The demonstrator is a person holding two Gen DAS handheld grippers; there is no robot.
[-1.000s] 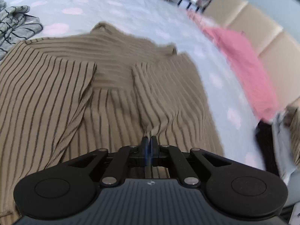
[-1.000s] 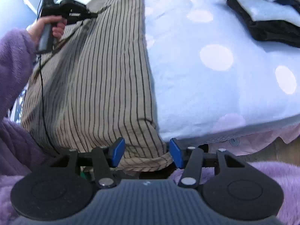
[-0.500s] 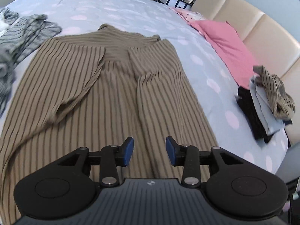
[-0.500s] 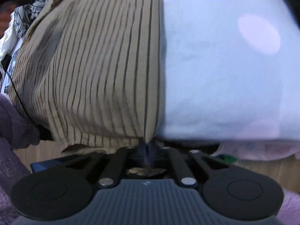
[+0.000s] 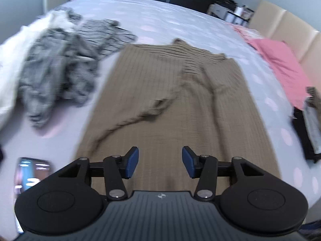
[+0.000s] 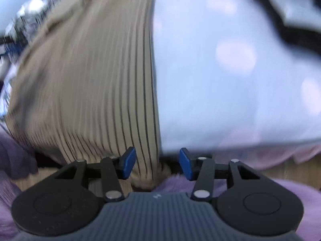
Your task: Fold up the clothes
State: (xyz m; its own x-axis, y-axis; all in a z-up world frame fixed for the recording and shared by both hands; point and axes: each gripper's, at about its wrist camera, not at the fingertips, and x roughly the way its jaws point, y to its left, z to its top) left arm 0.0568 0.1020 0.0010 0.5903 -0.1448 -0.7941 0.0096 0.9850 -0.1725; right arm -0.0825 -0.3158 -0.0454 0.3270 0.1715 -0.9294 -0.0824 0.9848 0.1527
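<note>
From the left wrist view, the left gripper [image 5: 160, 161] has its jaws wide apart and nothing sits between them. It hangs over the near end of the brown striped top [image 5: 176, 108], which lies spread out long on the bed [image 5: 160, 16]. The top is blurry, so its thin dark stripes are hard to see. Two sleeves look folded in over its middle, and a dark wrinkle runs across the left side. To the left of the top is a messy pile of gray striped clothes [image 5: 66, 60], and past that something white that the edge of the picture cuts off. A phone [image 5: 30, 172] lies on the bed at the low left, partly hidden behind the gripper. On the right are a pink pillow [image 5: 280, 66] and a stack of folded clothes [image 5: 309, 124], half cut off by the edge.

From the right wrist view, everything is very blurry. The right gripper [image 6: 157, 163] also has its jaws wide apart. The bottom corner of the brown striped top [image 6: 90, 80] hangs over the edge of the bed [image 6: 230, 90], and it sits in the gap between the jaws, but they are not squeezing it. I cannot tell if the cloth touches a blue pad. A dark stack at the top right is smeared and cut off. Purple fuzzy cloth [image 6: 280, 190] shows low down.
</note>
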